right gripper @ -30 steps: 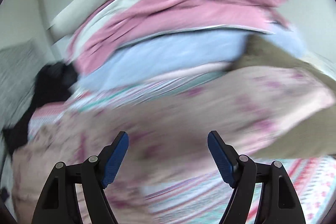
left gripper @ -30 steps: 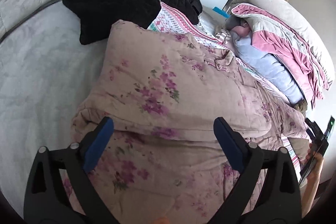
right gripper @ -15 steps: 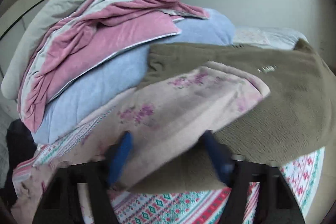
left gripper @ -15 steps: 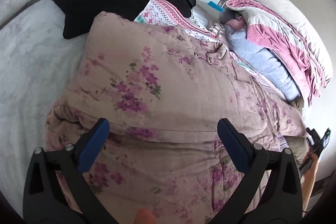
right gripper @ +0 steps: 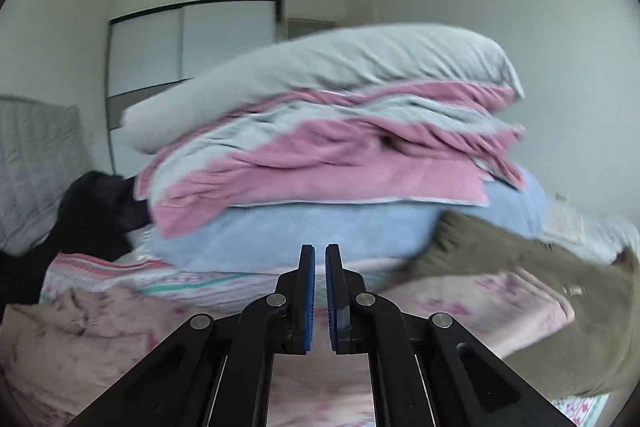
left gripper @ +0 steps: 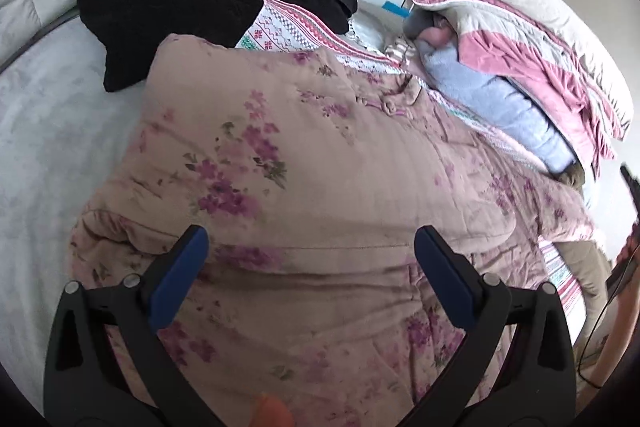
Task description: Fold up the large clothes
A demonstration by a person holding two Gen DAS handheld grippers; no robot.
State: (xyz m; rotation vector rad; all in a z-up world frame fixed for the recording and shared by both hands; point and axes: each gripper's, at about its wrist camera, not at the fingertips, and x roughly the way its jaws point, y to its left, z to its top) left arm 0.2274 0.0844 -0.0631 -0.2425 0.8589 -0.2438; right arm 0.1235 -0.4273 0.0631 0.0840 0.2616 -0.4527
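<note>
The left gripper is held spread above the coat; the right gripper, pressed together, looks empty. The hem should be pinched squarely.

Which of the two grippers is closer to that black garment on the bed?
Left. The left gripper hovers open over the floral quilt, black garment just beyond. The right gripper sits farther along.

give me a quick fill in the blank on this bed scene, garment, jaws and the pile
1. The left gripper hovers over the floral padded jacket with its jaws ____.
2. The right gripper has its jaws nearly ____.
3. In the folded pile, the pink and grey blanket lies on top of a light ____ one.
4. The dark garment by the headboard is ____ in colour.

Missing words: open; shut; blue; black
</note>
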